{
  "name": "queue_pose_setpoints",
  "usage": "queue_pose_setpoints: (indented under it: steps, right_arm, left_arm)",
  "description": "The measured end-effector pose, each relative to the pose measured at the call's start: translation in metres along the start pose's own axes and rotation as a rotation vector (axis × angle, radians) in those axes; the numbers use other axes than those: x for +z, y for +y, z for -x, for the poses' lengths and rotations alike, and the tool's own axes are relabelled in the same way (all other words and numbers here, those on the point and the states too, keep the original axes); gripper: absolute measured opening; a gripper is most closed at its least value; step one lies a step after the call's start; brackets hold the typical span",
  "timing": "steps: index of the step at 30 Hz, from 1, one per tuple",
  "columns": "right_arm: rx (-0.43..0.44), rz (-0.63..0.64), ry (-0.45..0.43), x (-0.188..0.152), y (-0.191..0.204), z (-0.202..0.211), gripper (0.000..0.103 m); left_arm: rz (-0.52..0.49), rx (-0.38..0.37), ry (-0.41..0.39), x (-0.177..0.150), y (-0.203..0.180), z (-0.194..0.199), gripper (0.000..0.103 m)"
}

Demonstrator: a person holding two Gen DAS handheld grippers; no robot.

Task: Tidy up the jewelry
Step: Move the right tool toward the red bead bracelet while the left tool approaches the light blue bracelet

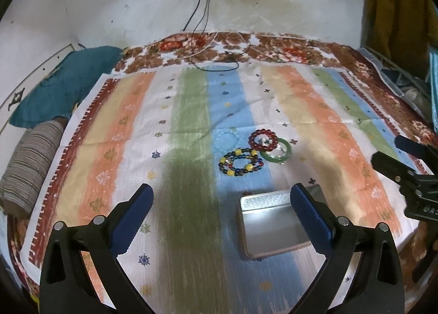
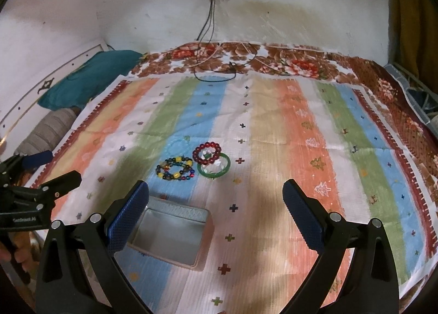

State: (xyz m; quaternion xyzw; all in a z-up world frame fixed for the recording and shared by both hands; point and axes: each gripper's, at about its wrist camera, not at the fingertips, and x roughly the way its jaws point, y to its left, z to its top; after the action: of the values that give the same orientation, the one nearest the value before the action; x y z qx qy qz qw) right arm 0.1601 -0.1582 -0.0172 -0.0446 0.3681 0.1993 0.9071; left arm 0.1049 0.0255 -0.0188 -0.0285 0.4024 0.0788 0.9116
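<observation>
While both tools (image 1: 221, 190) (image 2: 216, 188) gape, bracelets (image 2: 191, 162) untouched — tin (image 2: 175, 234) empty

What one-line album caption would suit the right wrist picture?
Open right gripper above a striped cloth, an empty metal tin nearby, bead bracelets and a green bangle beyond.

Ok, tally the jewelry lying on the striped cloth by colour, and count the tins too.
Dark red beaded bracelet: 1
Multicoloured beaded bracelet: 1
Green bangle: 1
Pale blue translucent beaded bracelet: 1
Open silver metal tin: 1
Total: 5
</observation>
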Motion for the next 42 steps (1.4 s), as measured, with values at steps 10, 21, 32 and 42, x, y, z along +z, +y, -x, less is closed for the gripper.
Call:
queue_pose_setpoints:
  steps: [10,21,32,42]
  right_arm:
    - [-0.02,-0.002,0.036,0.015,-0.001,-0.026,0.099]
    - [0.019,-0.087,0.106,0.025,-0.014,-0.056,0.099]
    - [-0.01,-0.083,0.152,0.032,-0.016,-0.087,0.099]
    - [-0.032,-0.065,0.172,0.038,-0.011,-0.112,0.099]
  left_arm:
    - [-0.002,0.0,0.074,0.014,0.001,-0.035,0.097]
    - [0.047,-0.012,0.175,0.025,0.011,-0.077,0.097]
    - [0.098,-0.021,0.225,0.034,0.023,-0.112,0.097]
    - [0.119,-0.032,0.231,0.04,0.025,-0.131,0.097]
